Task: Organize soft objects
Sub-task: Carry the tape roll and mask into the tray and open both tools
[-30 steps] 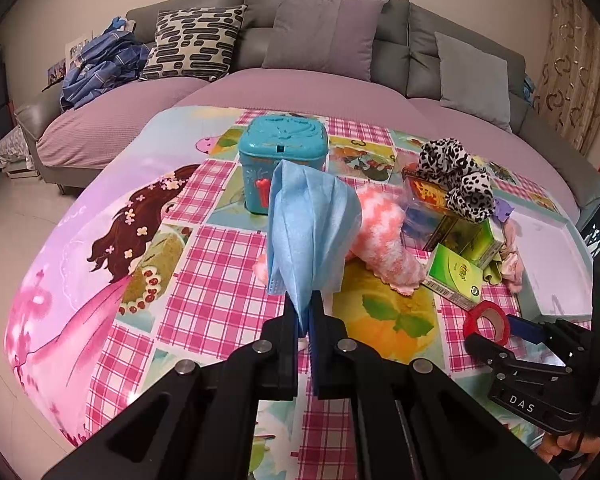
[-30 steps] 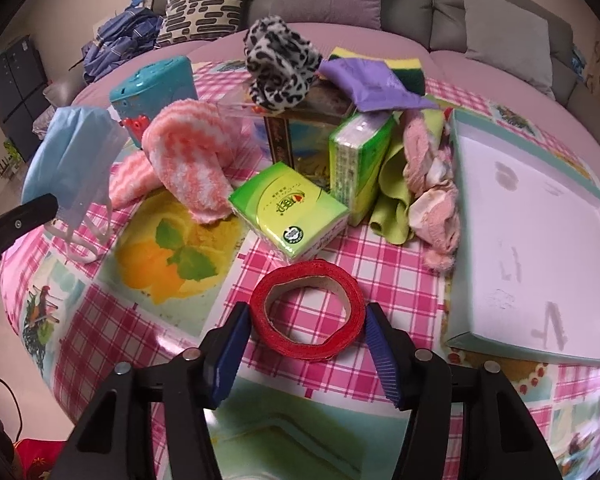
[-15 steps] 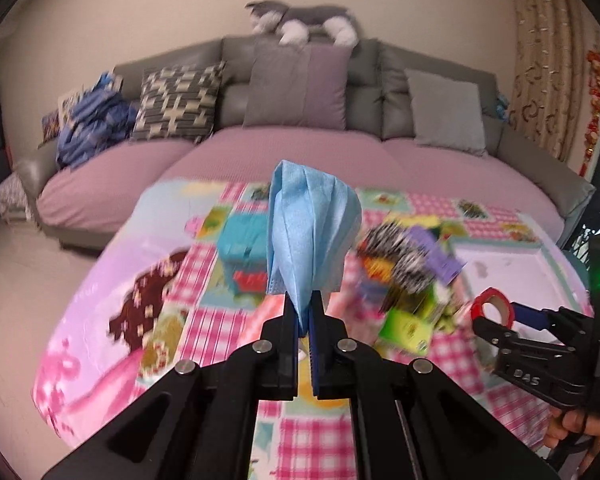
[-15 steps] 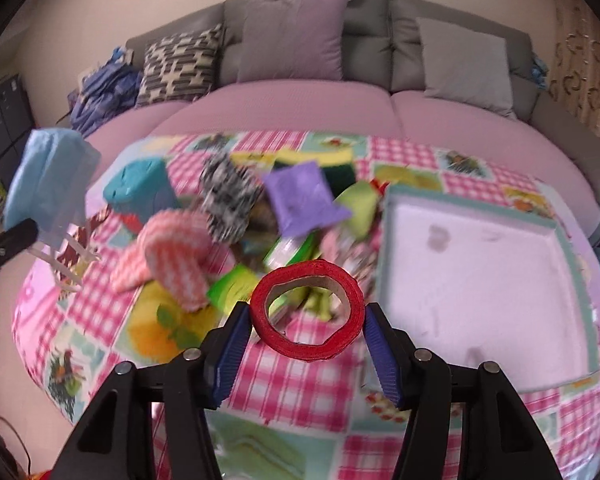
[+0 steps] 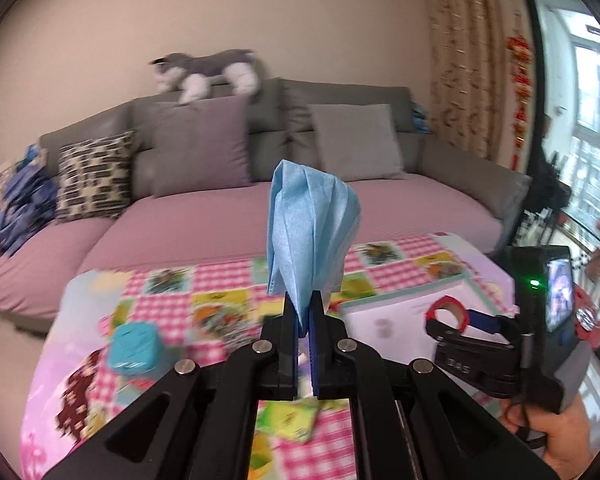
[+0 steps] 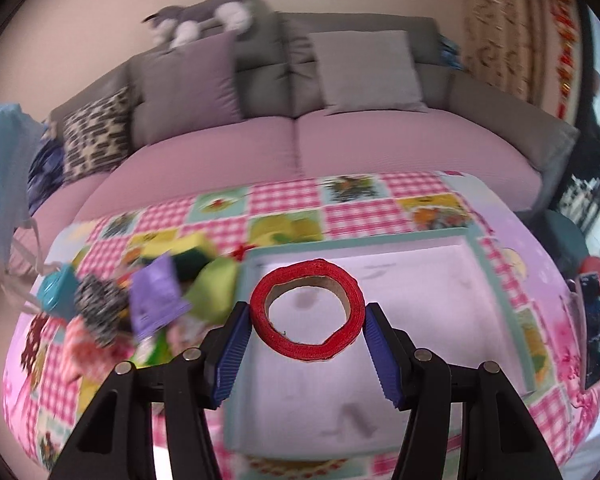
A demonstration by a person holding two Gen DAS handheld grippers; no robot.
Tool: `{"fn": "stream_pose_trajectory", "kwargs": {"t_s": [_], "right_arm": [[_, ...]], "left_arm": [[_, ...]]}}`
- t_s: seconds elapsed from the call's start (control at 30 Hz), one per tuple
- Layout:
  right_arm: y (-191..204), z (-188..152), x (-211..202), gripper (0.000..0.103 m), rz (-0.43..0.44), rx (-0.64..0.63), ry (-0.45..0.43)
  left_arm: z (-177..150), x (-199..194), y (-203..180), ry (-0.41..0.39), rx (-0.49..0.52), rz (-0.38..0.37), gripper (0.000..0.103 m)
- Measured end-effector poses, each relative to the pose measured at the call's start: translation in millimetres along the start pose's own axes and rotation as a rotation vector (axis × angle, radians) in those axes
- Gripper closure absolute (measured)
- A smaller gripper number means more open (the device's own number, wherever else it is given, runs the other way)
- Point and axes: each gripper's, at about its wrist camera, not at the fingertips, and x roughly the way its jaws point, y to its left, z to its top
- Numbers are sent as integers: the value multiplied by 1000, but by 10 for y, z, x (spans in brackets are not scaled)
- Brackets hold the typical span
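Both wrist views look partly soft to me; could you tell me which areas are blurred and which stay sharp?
Left wrist view: blue mask and left gripper sharp; tablecloth smeared. Right wrist view: red tape roll crisp, pile of soft items streaked, fisheye bending.

Pleated matt nonwoven face mask

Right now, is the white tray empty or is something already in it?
Empty as far as shown: the white tray shows only bare, smudged floor. The red tape roll is gripped above it by the right gripper, not lying inside.
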Motion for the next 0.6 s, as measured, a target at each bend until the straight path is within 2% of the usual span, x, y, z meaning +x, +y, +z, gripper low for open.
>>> {"fn": "stream_pose_trajectory", "kwargs": {"t_s": [0.17,0.33,0.6], "right_arm": [[-470,100,112,43,-62,90,-2],[-940,74,271,43,-139,179,13],[-1406,-99,531,43,-210,255,78]], "left_arm": [[81,343,-465,16,29,-119,99],[-27,790,-837,81,25,-227,99],[-365,1490,-1195,238,30,-260,99]]}}
